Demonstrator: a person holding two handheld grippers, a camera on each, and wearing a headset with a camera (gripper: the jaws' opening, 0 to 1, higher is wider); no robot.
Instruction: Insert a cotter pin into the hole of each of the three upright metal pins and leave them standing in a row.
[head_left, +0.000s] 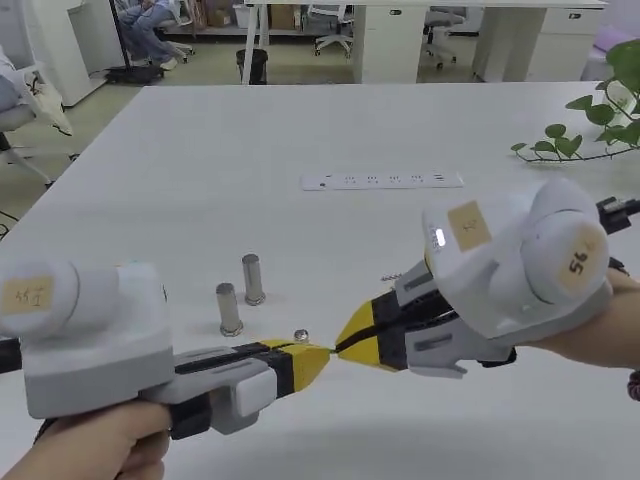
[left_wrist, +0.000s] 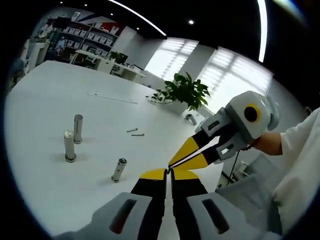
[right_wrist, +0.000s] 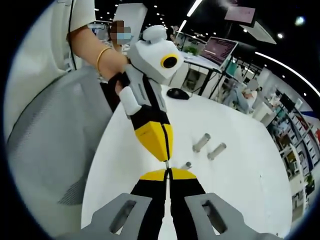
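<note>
Yellow-tipped left claw meeting right claw, cotter pins in left gripper view

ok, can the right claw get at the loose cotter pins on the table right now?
Probably yes, path-wise: the cotter pins lie on bare table, with nothing around them. But the right claw is shut, tip to tip with the left claw, so it must pull away and open first.

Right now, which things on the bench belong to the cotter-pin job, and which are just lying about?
Job: three grey metal cylinder pins; small thin metal cotter pins; left gripper; right gripper.
Lying about: long white power strip; leafy green plant.
</note>
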